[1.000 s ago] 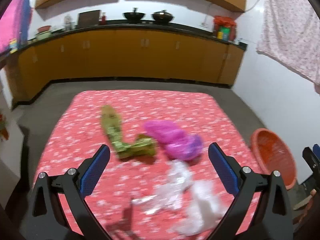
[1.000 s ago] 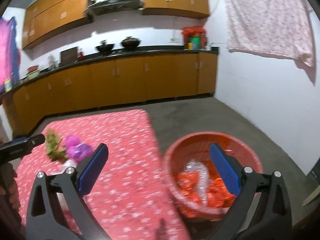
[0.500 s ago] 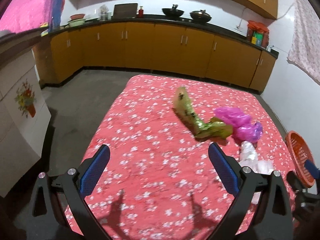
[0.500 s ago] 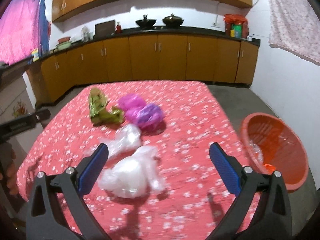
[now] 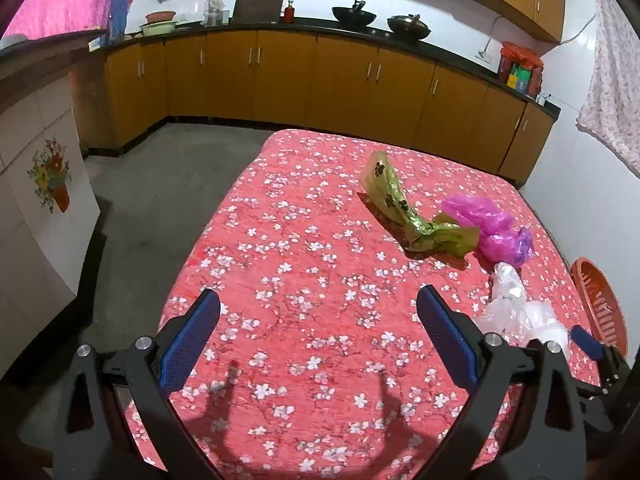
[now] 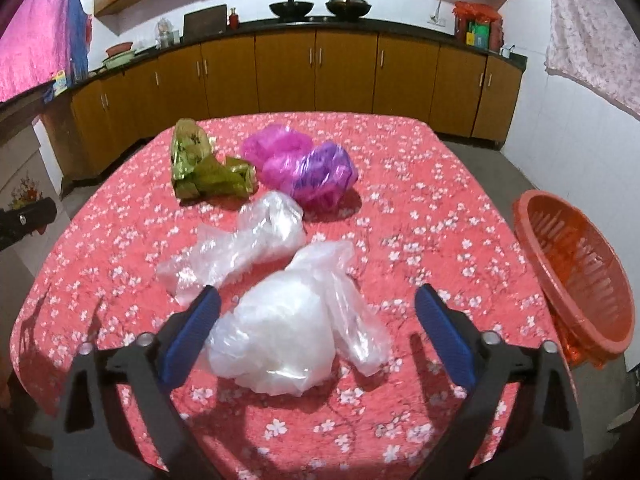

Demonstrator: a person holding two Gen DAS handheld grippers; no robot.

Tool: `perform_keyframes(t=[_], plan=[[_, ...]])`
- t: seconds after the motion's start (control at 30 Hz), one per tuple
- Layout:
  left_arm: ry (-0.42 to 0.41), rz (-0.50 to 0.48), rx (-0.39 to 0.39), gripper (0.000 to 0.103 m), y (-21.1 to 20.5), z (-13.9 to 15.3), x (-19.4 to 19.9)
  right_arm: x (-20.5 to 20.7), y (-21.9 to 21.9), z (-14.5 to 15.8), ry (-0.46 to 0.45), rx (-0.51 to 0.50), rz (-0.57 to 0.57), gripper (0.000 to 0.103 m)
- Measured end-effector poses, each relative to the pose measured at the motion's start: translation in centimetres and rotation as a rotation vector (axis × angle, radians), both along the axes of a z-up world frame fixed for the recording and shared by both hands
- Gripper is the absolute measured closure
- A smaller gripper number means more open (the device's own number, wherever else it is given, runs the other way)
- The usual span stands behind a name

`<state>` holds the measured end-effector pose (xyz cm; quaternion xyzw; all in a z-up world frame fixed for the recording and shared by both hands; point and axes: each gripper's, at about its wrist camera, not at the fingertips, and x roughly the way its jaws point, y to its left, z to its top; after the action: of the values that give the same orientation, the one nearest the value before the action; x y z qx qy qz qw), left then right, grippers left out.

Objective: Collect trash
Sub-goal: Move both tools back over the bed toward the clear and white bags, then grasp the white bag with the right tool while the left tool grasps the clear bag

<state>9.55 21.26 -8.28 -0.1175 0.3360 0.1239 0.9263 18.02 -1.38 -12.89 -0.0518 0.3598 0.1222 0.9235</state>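
Orange kitchen cupboards point(image 6: 344, 76) run along the far wall behind my table, which wears a red flowered cloth point(image 6: 420, 216). A second ago my right gripper point(image 6: 316, 320) was looking down into the orange basket point(image 6: 576, 276); now it has swung back over the table and sunk toward the nearest clear plastic bag point(image 6: 280, 340). Its jaws are closing, with that bag lying between them, but the pads do not yet press on it, so I have hold of nothing. I judge this as the start of the next pick-up.

My left gripper point(image 5: 320, 332) has drifted off the trash toward the table's near left corner and now hovers over bare cloth, jaws wide apart and empty.

Behind the near bag lies a second clear bag point(image 6: 240, 248), touching it or just beside it. Farther back sit a crumpled green wrapper point(image 6: 204, 172) and a pink and purple bag point(image 6: 308, 168), close together.

On the floor at the table's right edge, the basket looks tilted from here. A moment ago it held a clear bag and some orange scraps; from this angle I see only its slatted inner wall, so I cannot tell its contents now.
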Motion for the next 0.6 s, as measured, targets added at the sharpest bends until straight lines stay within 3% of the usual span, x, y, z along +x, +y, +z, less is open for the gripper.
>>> perform_keyframes(t=[0.13,0.23,0.4,0.6], plan=[[0.003,-0.015,-0.007,0.005,-0.7,-0.1,0.3,0.3,-0.2,-0.6,0.031,-0.007,0.029,0.043],[0.005,-0.033,-0.011,0.005,-1.6,-0.1,0.6,0.3,-0.6,-0.5,0.027,-0.006,0.035,0.053],[0.01,-0.085,-0.024,0.005,-3.7,-0.2,1.3,0.7,-2.0,-0.2,0.008,-0.018,0.01,0.056],[0.026,-0.178,-0.015,0.005,-7.6,-0.3,2.8,2.1,-5.6,-0.2,0.013,-0.018,-0.106,0.056]])
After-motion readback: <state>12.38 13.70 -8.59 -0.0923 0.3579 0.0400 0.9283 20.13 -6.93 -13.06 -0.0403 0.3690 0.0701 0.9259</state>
